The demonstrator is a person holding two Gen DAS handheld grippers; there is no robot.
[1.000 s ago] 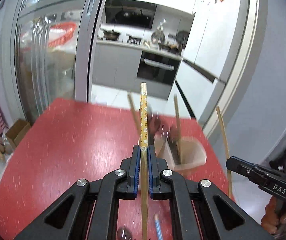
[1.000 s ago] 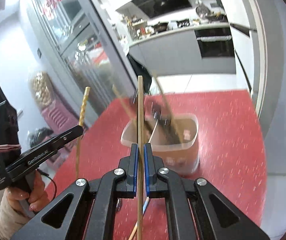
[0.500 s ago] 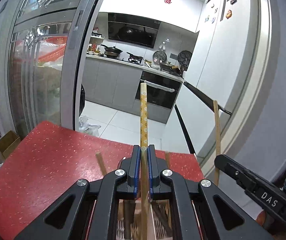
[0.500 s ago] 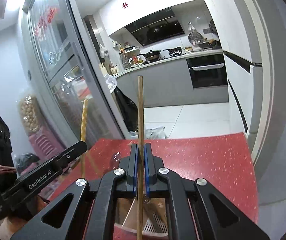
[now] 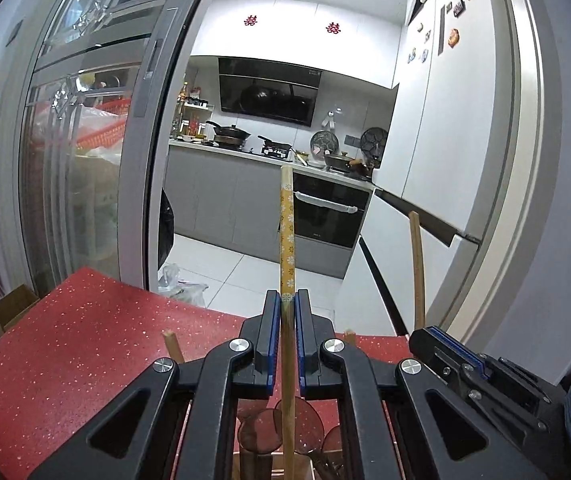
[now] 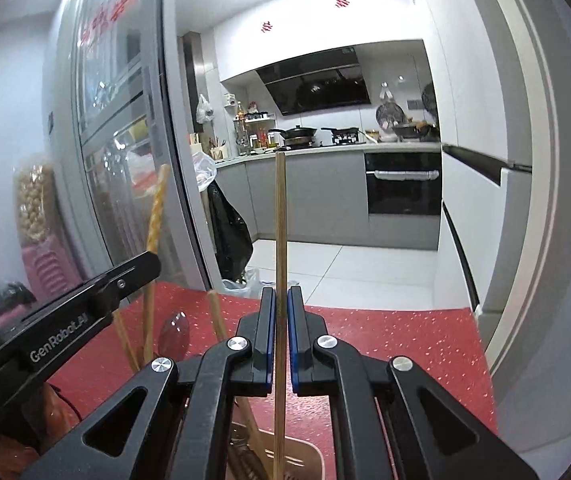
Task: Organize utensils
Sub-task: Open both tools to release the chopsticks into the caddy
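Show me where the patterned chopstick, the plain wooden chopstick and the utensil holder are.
patterned chopstick [image 5: 286, 236], left wrist view, on its yellow flowered shaft above the tongs.
plain wooden chopstick [image 6: 280, 220], right wrist view, on its bare shaft above the tongs.
utensil holder [image 6: 305, 454], right wrist view, on its beige slotted rim.

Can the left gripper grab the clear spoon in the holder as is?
Probably not: the left gripper is shut on the patterned chopstick, so its jaws are occupied above the spoon.
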